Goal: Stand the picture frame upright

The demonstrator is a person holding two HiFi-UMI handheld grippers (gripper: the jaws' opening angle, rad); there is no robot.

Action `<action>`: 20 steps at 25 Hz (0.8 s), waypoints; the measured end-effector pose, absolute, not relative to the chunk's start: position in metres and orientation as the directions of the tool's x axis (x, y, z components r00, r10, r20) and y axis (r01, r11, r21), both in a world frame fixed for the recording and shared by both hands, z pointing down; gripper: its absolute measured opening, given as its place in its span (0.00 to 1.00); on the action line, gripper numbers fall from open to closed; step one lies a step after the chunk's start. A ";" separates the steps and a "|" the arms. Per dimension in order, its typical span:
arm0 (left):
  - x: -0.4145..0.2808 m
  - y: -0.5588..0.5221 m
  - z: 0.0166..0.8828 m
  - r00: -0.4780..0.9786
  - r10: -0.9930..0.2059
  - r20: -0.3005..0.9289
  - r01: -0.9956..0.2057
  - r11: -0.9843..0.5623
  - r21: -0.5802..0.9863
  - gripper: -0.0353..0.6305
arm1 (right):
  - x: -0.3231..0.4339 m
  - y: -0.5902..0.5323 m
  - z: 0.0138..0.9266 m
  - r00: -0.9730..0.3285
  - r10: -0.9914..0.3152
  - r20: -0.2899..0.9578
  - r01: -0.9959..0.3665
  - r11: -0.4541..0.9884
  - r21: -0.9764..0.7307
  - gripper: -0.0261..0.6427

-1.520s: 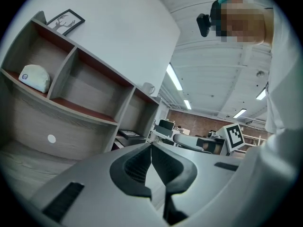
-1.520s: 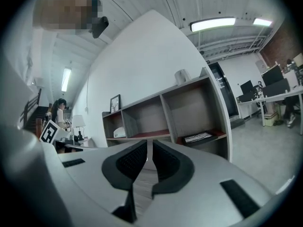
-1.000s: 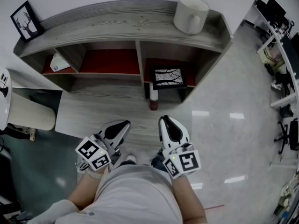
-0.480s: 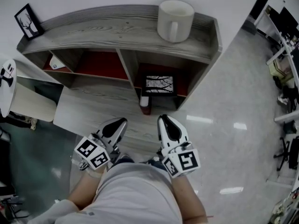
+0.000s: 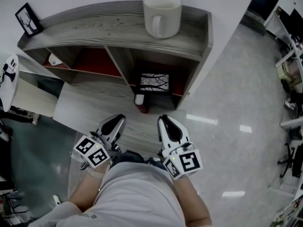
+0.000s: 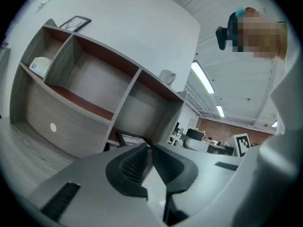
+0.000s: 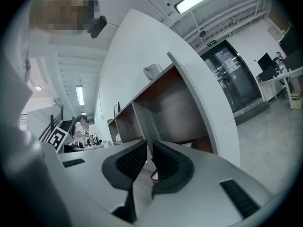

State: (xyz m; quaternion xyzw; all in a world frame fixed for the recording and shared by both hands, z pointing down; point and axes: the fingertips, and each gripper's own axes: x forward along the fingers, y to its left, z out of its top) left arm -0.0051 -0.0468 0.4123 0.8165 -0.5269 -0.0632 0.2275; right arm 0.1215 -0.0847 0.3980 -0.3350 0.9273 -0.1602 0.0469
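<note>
Only the head view shows the picture frame (image 5: 155, 82) whole, flat in the shelf (image 5: 94, 27). My left tool (image 5: 116, 120) and right tool (image 5: 164, 120) are closed, empty.

Shelf (image 5: 94, 27) upper centre: mug (image 5: 162, 14) and small frame (image 5: 26, 19) on top; picture frame (image 5: 154, 82) in right cubby, looks flat.

Two picture frames (image 5: 27, 20) (image 5: 155, 82); one mug (image 5: 162, 15)
</note>
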 end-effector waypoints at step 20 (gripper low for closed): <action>-0.033 -0.118 0.450 0.572 -0.816 0.086 -0.603 -0.347 0.719 0.09 | 0.105 -0.101 0.405 -0.671 -0.735 0.099 -0.729 0.629 -0.270 0.11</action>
